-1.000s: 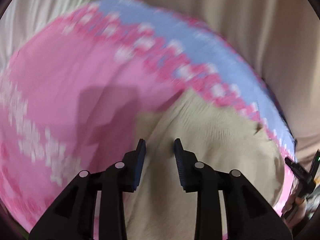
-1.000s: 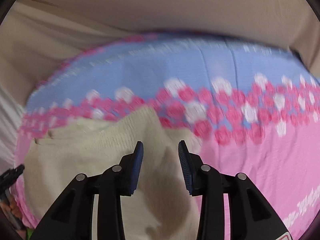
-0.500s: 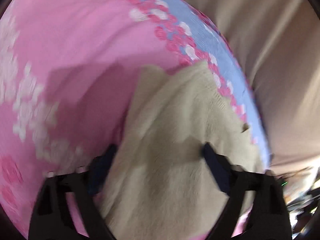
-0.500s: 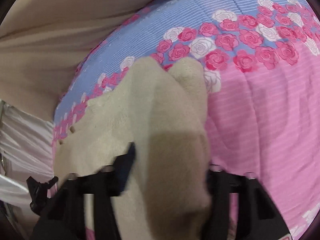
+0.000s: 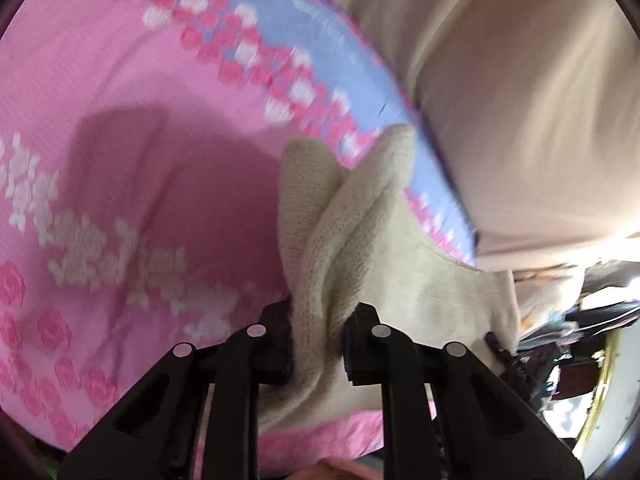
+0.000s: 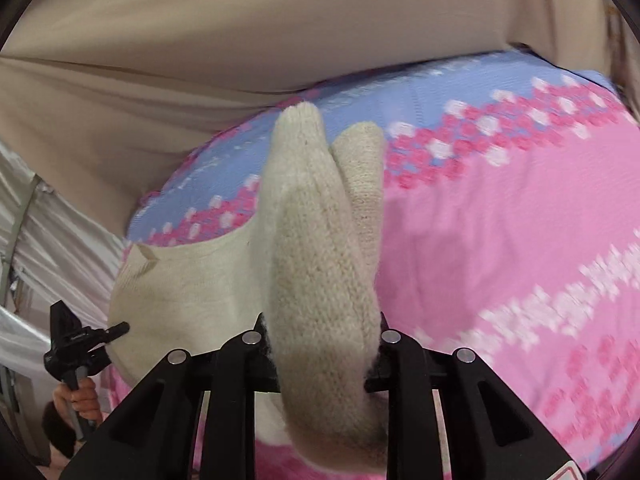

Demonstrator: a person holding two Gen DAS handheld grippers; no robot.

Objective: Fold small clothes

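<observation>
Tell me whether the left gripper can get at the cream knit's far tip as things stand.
Probably not as things stand: the left gripper is shut on the cream knit near its bunched end, so its jaws are occupied. The far tip lies uncovered on the pink quilt, but reaching it means letting go first.

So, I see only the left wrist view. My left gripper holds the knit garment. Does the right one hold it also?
Observer: Yes. The right gripper is shut on a thick fold of the cream garment.
Operator: Is my left gripper seen from there?
Observer: Yes, far left, the left gripper pinches the garment's other edge.
Operator: What is behind it?
Observer: A hand holds its handle, before pale, shiny fabric.
</observation>
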